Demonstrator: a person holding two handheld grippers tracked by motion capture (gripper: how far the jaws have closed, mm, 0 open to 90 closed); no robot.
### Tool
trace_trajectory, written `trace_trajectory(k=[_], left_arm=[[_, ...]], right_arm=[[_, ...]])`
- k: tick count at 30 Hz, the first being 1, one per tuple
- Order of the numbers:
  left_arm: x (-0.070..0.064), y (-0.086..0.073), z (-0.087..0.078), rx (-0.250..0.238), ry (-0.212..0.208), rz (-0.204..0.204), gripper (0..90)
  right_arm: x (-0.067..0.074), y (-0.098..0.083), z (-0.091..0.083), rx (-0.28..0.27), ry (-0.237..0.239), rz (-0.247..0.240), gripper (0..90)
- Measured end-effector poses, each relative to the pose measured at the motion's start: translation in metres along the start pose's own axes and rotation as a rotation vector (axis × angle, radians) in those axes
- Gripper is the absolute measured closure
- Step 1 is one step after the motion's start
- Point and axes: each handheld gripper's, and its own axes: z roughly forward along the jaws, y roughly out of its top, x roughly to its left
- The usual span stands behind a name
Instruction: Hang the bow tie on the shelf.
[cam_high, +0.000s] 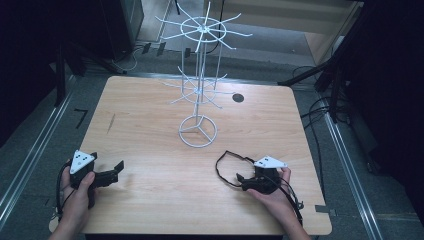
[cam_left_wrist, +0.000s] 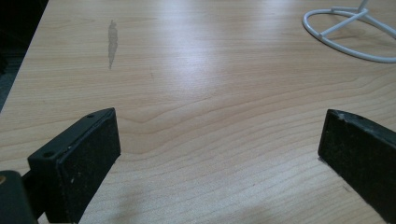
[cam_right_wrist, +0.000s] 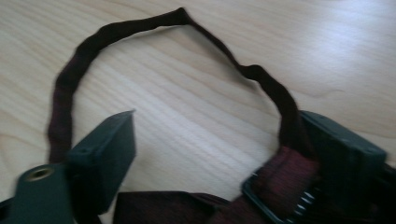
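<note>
L tongs (cam_left_wrist: 219, 154) wide open, empty; R tongs (cam_right_wrist: 224, 158) open around dark strap (cam_right_wrist: 116, 32), maybe touching.

1. A white wire rack (cam_high: 199, 75) with 2 tiers of spokes stands on its ring base at the middle of the wooden counter (cam_high: 150, 120).
2. The left tongs (cam_high: 111, 172) lie near the front left edge, held by a hand (cam_high: 77, 197).
3. The right tongs (cam_high: 246, 181) sit front right, against a dark strap loop (cam_high: 225, 162).
4. A small dark disc (cam_high: 238, 98) lies right of the rack.
</note>
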Motion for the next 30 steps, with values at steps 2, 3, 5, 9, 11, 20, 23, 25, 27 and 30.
trace_trajectory(k=[2, 3, 5, 9, 11, 20, 23, 25, 27, 30], left_arm=[[0.0, 0.0, 0.0, 0.0, 0.001, -0.001, 0.0], [0.0, 0.0, 0.0, 0.001, 0.001, -0.001, 0.0], [0.0, 0.0, 0.0, 0.001, 0.001, -0.003, 0.0], [0.0, 0.0, 0.0, 0.002, 0.002, -0.003, 0.0], [0.0, 0.0, 0.0, 0.002, 0.003, -0.003, 0.0], [0.001, 0.0, 0.0, 0.003, 0.001, -0.007, 0.0], [0.001, 0.0, 0.0, 0.003, -0.003, -0.011, 0.0], [0.001, 0.0, 0.001, 0.002, -0.003, -0.013, 0.0], [0.001, 0.0, 0.001, 0.003, -0.004, -0.015, 0.0], [0.001, 0.0, 0.0, 0.004, -0.004, -0.016, 0.0]], right_arm=[[-0.001, -0.001, -0.001, -0.014, -0.031, 0.006, 33.1], [-0.003, -0.001, -0.002, -0.021, -0.051, 0.007, 40.6], [-0.009, -0.001, -0.004, -0.033, -0.048, 0.035, 52.7], [-0.017, -0.003, -0.006, -0.047, -0.047, 0.08, 63.2], [-0.016, -0.003, -0.006, -0.043, -0.055, 0.071, 63.5], [-0.01, -0.001, -0.005, -0.031, -0.092, 0.047, 64.0], [-0.009, -0.001, -0.006, -0.042, -0.097, 0.034, 64.0], [-0.009, -0.001, -0.006, -0.045, -0.099, 0.033, 64.0], [-0.008, -0.001, -0.007, -0.057, -0.094, 0.028, 64.0], [-0.009, 0.0, -0.011, -0.088, -0.097, 0.031, 64.0]])
